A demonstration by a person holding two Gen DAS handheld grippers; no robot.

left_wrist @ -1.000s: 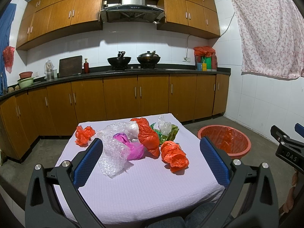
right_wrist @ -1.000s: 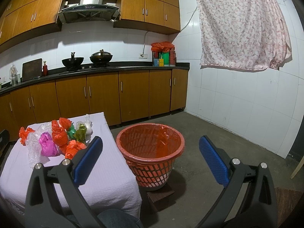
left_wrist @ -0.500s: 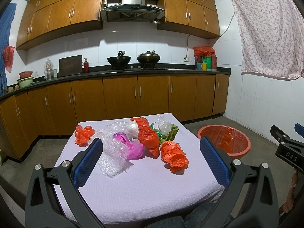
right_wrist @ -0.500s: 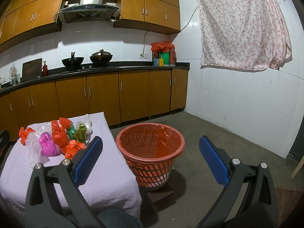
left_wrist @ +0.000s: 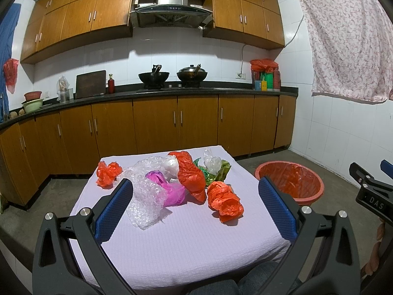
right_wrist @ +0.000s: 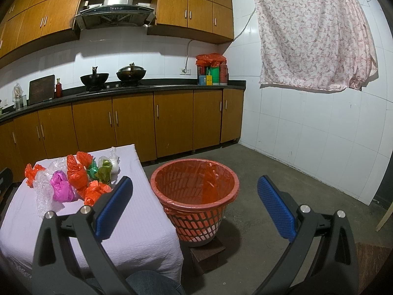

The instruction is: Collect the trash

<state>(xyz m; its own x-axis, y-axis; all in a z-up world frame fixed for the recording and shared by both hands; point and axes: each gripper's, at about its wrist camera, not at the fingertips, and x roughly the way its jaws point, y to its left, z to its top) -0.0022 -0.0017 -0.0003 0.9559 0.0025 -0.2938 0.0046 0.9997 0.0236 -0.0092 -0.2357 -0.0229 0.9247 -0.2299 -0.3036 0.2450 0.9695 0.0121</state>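
Left tongs (left_wrist: 195,205) were held above the near part of the table (left_wrist: 186,250), blue pads spread wide apart, nothing between them. Right tongs (right_wrist: 195,206) were also spread wide and empty, pointed at the orange basket (right_wrist: 196,215), which stood on the floor just right of the table, lined with an orange bag and resting on a small dark block (right_wrist: 208,250). The table wore a pale lilac cloth. Trash sat in a loose cluster on its far half: a crumpled orange bag (left_wrist: 226,201) nearest the tongs on the right side, a taller orange bag (left_wrist: 191,175) behind it, a pink bag (left_wrist: 169,189) touching a sheet of bubble wrap (left_wrist: 145,196) that spread toward the left pad, a green wrapper (left_wrist: 218,172) with a clear bag (left_wrist: 212,162) at the back, and a small orange bag (left_wrist: 108,172) apart at the far left edge. None of it was in the basket as far as could be seen; the basket interior showed only the liner. In the left wrist view, part of the right tongs showed at the right edge. Behind the table ran wooden kitchen cabinets (left_wrist: 154,125) under a dark countertop with two woks (left_wrist: 153,76) on a stove and a range hood (left_wrist: 172,7) above. A floral cloth (right_wrist: 312,36) hung on the white tiled right wall. A knee in blue fabric (left_wrist: 245,282) showed at the bottom edge.
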